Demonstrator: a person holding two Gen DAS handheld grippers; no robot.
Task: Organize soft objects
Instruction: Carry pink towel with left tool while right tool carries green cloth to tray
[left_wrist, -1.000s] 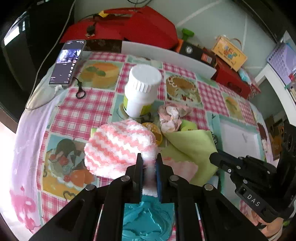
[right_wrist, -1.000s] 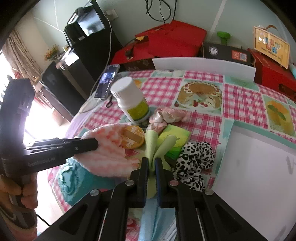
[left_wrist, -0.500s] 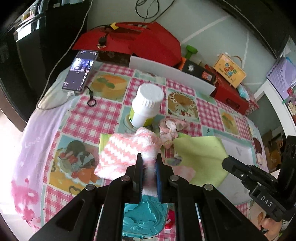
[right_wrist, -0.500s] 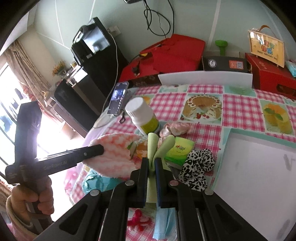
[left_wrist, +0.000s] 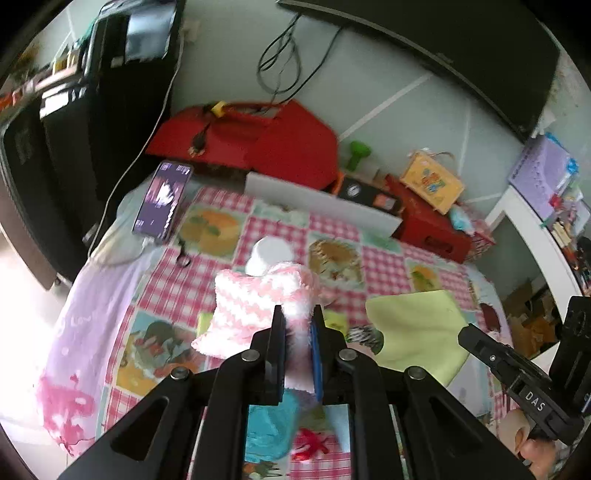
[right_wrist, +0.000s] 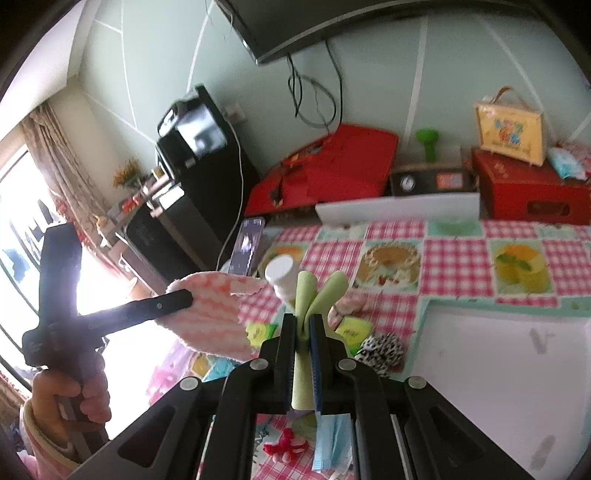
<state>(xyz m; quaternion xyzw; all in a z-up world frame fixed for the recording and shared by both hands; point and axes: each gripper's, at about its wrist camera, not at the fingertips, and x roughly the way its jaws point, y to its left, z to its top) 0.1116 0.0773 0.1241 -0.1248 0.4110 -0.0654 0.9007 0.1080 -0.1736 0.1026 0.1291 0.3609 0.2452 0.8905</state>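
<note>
My left gripper (left_wrist: 298, 321) is shut on the edge of a pink-and-white knitted cloth (left_wrist: 255, 306), which hangs in the air above the checked tablecloth (left_wrist: 229, 269). From the right wrist view the same knitted cloth (right_wrist: 218, 317) shows pinched by the left gripper (right_wrist: 186, 297). My right gripper (right_wrist: 303, 325) is shut on a light green cloth (right_wrist: 308, 299), folded up between its pads. That green cloth (left_wrist: 417, 328) hangs at the right in the left wrist view, held by the right gripper (left_wrist: 463, 334). Both cloths are lifted off the table.
A white bottle (right_wrist: 282, 275), a leopard-print scrunchie (right_wrist: 380, 349), green packets (right_wrist: 352, 328), a teal cloth (left_wrist: 267, 430), a red toy (right_wrist: 286, 448) and a blue mask (right_wrist: 328, 443) lie on the table. A white board (right_wrist: 491, 376) is at the right, a phone (left_wrist: 162, 203) at the far left.
Both grippers have risen, each carrying its cloth up off the table. The objects on the table look smaller and further below.
</note>
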